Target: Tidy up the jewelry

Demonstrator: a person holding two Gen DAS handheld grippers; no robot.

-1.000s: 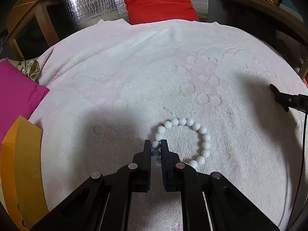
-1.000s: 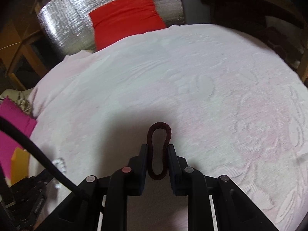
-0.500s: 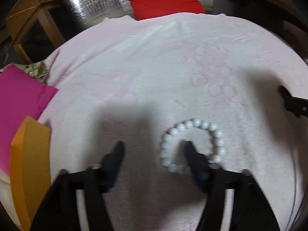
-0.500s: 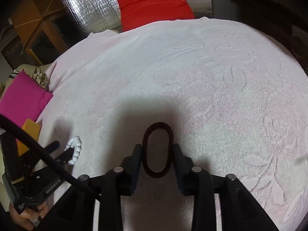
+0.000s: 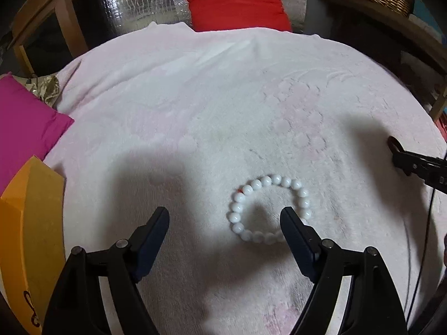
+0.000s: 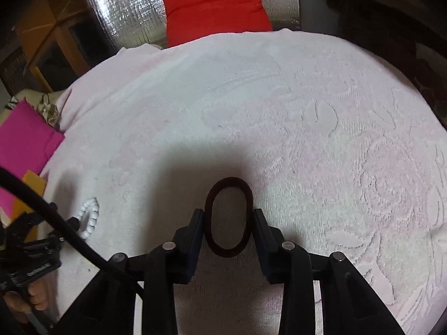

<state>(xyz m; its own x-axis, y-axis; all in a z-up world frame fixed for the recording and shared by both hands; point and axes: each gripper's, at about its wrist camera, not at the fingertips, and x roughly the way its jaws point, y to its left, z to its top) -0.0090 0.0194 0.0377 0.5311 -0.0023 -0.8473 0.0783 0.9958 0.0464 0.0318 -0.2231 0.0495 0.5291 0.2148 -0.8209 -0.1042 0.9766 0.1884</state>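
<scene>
Pale pink towelling with a raised floral pattern (image 5: pixel 195 106) covers the round surface where your jewelry lies. On it, the white bead bracelet (image 5: pixel 269 209) rests flat as a loose ring, with a small red speck at its upper left. Your left gripper (image 5: pixel 225 217) stands with its fingers (image 5: pixel 156 223) spread wide and opening; the bracelet lies between them, close against the right finger, which covers part of the ring, and no pad presses on it. Well to the right, the dark brown band (image 6: pixel 228 217) sits as an upright oval between the fingers of your right gripper (image 6: pixel 227 220). Those fingers are narrowly parted and closing, both pads against the band's sides. In the left wrist view that gripper's tip shows at the far right edge. Beyond the towelling lie a red cushion (image 5: pixel 237 2) against silver foil sheeting (image 5: pixel 139 0), a magenta cushion (image 5: pixel 25 117) and an orange box (image 5: pixel 30 223) on the left.
</scene>
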